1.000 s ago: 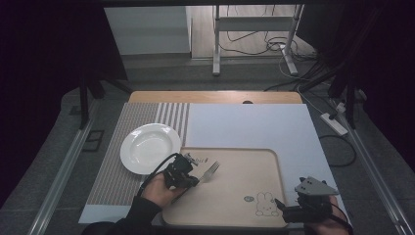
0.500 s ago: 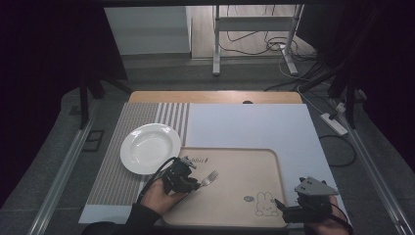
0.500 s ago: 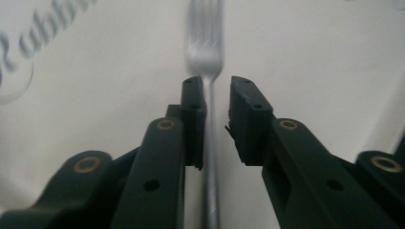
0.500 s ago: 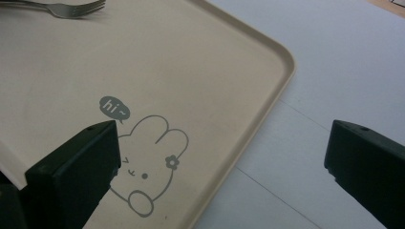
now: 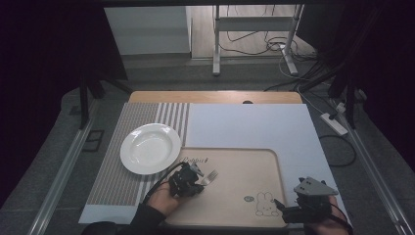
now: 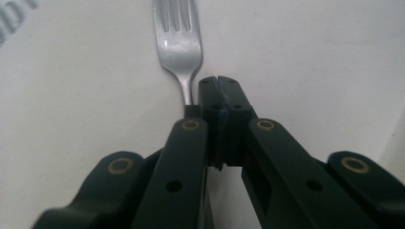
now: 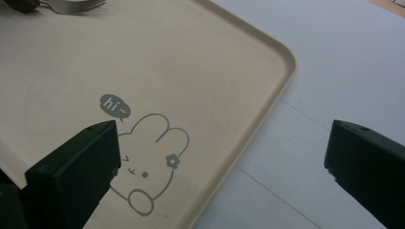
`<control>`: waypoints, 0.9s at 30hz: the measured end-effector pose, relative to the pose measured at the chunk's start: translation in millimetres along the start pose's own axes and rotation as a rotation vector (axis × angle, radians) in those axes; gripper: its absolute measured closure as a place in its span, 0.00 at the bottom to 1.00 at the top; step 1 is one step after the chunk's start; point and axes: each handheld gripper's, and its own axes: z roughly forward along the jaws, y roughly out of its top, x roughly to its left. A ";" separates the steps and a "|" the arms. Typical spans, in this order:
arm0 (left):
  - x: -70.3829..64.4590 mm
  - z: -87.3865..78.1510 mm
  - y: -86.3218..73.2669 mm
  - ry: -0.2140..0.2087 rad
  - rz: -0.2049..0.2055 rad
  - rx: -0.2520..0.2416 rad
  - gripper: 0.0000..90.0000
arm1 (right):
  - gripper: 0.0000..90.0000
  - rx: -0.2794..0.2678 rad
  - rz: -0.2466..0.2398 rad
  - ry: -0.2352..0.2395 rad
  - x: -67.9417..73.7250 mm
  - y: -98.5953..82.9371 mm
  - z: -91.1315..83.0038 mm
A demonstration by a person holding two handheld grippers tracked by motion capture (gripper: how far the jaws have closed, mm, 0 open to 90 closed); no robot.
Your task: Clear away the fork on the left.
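— Starting at the left: how far along?

— Judged barely begun; white plate (image 5: 150,148) lay bare, well off to the left of the left gripper (image 5: 192,177) and untouched.

— And the left fingers themselves?

— Pressed together, tip against tip, in the left gripper view (image 6: 219,81); nothing between the tips; fork (image 6: 180,43) ran just beside the left finger, tines pointing ahead and away, neck slipping under that finger; could not tell whether caught lower down.

— So where did the fork rest?

— Seemed low over the tan tray (image 5: 254,161), directly ahead of the shut fingers; seemingly not yet lifted clear.

— Further right?

— Right gripper (image 5: 280,205) held wide apart and empty over the tray's near right corner; printed rabbit (image 7: 143,167) sat by its left finger, tray rim between the fingers; fork well apart, far ahead.

— Left to do?

— Probably a firm hold, then carrying the fork off.
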 end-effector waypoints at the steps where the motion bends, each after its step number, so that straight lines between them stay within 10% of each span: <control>1: 2.0 -0.5 -0.8 -0.001 -0.009 -0.002 0.99 | 0.00 0.000 -0.001 0.000 0.0 0.0 0.0; 27: 49.0 -17.7 -23.9 0.008 -0.135 -0.008 0.99 | 0.00 0.008 -0.003 -0.001 0.2 0.4 1.1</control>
